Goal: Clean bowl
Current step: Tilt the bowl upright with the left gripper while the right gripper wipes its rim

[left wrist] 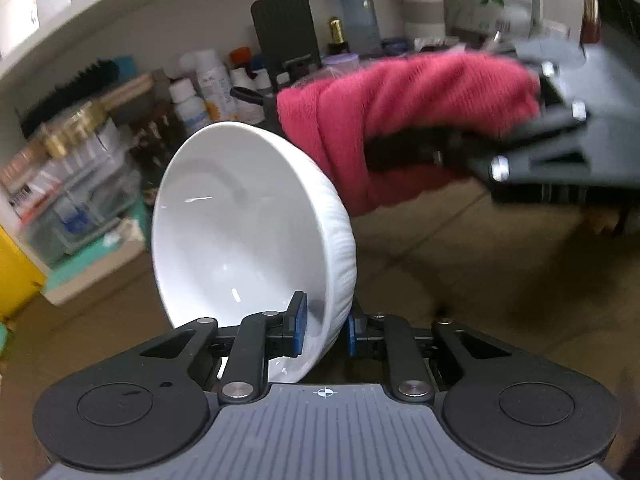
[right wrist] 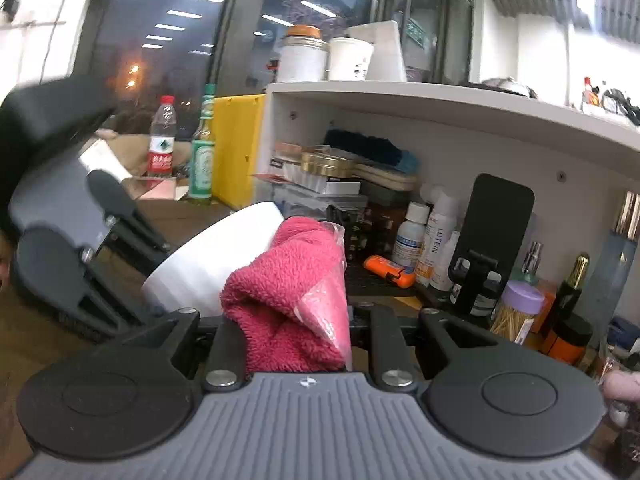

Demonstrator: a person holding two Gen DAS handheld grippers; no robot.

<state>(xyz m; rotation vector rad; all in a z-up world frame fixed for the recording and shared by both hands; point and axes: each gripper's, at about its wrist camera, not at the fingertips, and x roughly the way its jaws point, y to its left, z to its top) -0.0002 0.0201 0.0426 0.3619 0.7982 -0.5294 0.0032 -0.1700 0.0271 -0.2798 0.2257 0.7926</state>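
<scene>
A white ribbed bowl (left wrist: 240,220) hangs tipped on its side above the brown tabletop, its hollow facing left in the left wrist view. My left gripper (left wrist: 324,320) is shut on its lower rim, one blue pad inside and one outside. A red fleecy cloth (left wrist: 400,100) bunches behind the bowl's right side, with my right gripper (left wrist: 440,152) shut on it. In the right wrist view the cloth (right wrist: 288,292) fills the right gripper (right wrist: 296,320) and lies against the outside of the bowl (right wrist: 216,264). The left gripper (right wrist: 120,232) reaches in from the left.
A white shelf unit (right wrist: 440,104) stands behind, crowded with bottles (right wrist: 412,236), a black phone stand (right wrist: 492,232), brushes and boxes. A water bottle (right wrist: 162,140) and a green bottle (right wrist: 202,152) stand far left. The brown table (left wrist: 460,272) lies below.
</scene>
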